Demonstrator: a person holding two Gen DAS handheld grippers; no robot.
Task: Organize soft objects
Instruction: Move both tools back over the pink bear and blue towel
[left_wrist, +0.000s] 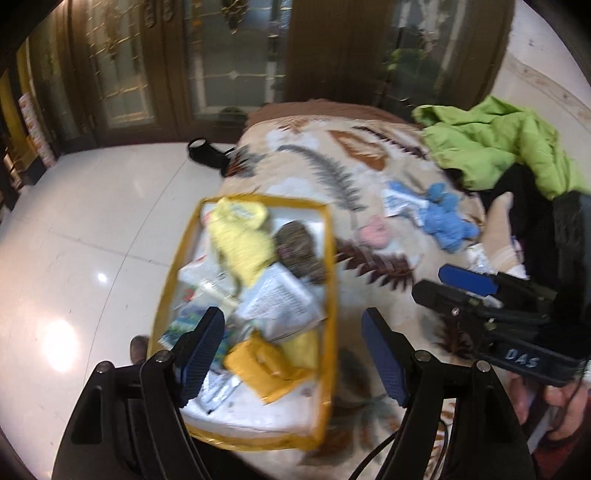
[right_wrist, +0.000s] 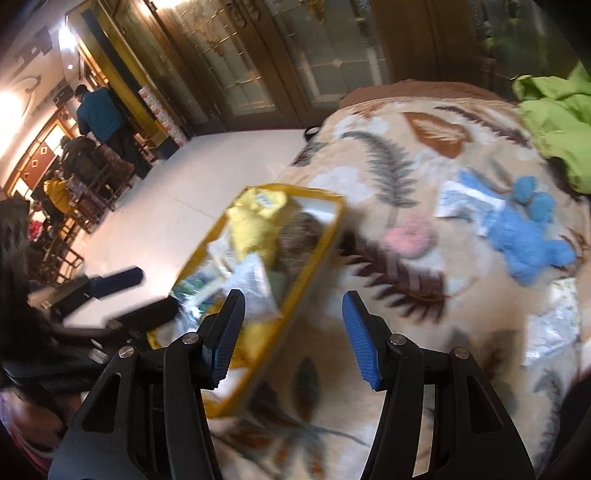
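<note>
A clear storage bag with yellow trim (left_wrist: 330, 258) (right_wrist: 314, 243) lies on a leaf-patterned blanket (left_wrist: 314, 155) (right_wrist: 388, 332). It holds a yellow plush (left_wrist: 240, 240) (right_wrist: 255, 225), a brown speckled plush (left_wrist: 295, 247) and plastic packets. A blue plush (left_wrist: 445, 218) (right_wrist: 524, 240) and a pink soft ring (left_wrist: 375, 232) (right_wrist: 408, 234) lie on the blanket to the right of the bag. My left gripper (left_wrist: 293, 350) is open and empty above the bag's near end. My right gripper (right_wrist: 293, 336) (left_wrist: 439, 282) is open and empty over the blanket beside the bag.
A lime green jacket (left_wrist: 495, 140) (right_wrist: 554, 118) lies on dark clothing at the far right. White packets (right_wrist: 554, 321) lie on the blanket at right. A black object (left_wrist: 205, 151) sits on the glossy floor (left_wrist: 92, 240). People and chairs (right_wrist: 92, 147) stand at far left.
</note>
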